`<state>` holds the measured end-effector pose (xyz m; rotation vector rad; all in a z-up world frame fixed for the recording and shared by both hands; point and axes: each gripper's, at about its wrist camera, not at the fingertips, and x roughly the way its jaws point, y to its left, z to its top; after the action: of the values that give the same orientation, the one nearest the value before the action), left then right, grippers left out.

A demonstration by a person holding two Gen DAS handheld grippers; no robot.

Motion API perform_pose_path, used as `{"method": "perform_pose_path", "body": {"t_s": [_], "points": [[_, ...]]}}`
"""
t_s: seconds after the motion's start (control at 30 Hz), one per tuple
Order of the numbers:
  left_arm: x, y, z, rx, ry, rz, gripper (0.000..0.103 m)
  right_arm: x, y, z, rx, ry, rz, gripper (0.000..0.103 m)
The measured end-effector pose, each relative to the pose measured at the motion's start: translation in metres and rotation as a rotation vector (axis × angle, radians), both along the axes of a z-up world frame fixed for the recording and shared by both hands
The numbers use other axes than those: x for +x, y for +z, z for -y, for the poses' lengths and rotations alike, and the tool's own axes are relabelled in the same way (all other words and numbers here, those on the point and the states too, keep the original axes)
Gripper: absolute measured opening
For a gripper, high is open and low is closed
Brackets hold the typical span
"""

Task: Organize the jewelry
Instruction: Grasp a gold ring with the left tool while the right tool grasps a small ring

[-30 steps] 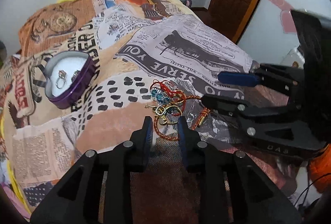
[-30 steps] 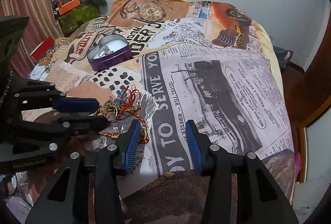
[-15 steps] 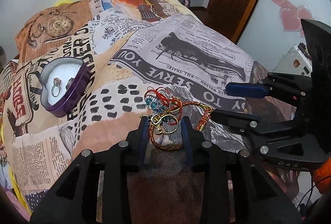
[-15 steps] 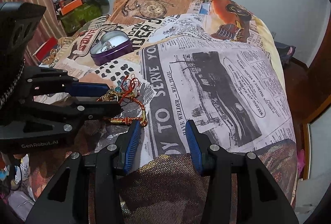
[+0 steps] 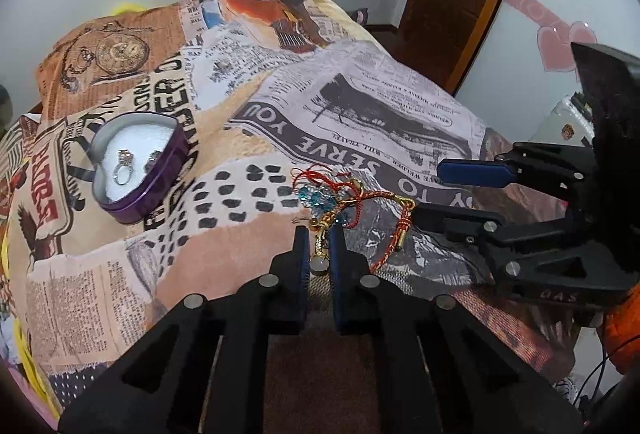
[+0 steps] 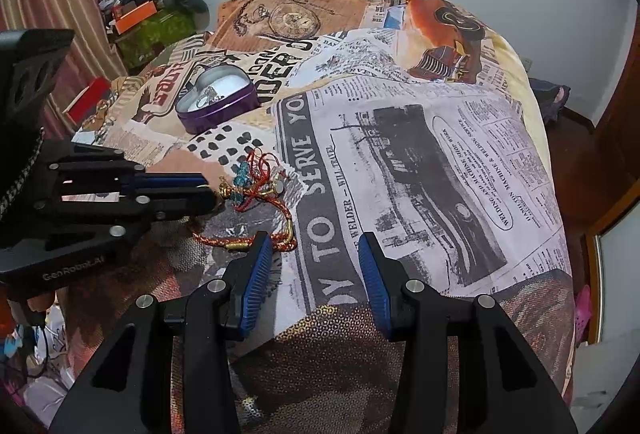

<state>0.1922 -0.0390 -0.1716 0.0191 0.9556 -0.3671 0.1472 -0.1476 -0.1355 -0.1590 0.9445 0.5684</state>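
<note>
Right gripper (image 5: 434, 189) fingers crowd the jewelry tangle (image 5: 344, 199) beside the heart tin (image 5: 138, 165).

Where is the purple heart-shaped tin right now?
Left wrist view: the purple heart-shaped tin sits open on the printed bedspread, left of the tangled jewelry.

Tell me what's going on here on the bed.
A person is sorting jewelry with two handheld tools. The left claw has just been closing and now pinches a gold piece at the near edge of the tangled pile of red cords and charms. The right claw is open beside the pile, holding nothing. The purple heart-shaped tin sits open further up the bedspread, with a ring inside.
</note>
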Motion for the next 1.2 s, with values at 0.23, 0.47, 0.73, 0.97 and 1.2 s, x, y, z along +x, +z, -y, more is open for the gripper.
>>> {"method": "perform_pose_path", "body": {"t_s": [0.23,0.47,0.73,0.97,1.2], "points": [[-0.014,0.010,-0.022,-0.020,0.032,0.026,0.008,-0.003,0.009,-0.010,0.012,0.014,0.016,0.041],[-0.020,-0.007,-0.046,-0.008,0.061,-0.028,0.009,-0.005,0.008,-0.031,0.037,0.061,0.009,0.041],[-0.030,-0.010,-0.060,0.015,0.101,0.008,0.031,-0.002,0.000,-0.056,0.039,0.123,-0.029,0.019],[-0.035,-0.007,-0.068,-0.028,0.106,0.004,0.032,0.004,-0.007,-0.065,-0.001,0.125,-0.045,0.018],[-0.037,-0.007,-0.057,-0.034,0.055,0.007,0.031,0.006,-0.009,-0.072,-0.026,0.148,-0.037,0.009]]}}
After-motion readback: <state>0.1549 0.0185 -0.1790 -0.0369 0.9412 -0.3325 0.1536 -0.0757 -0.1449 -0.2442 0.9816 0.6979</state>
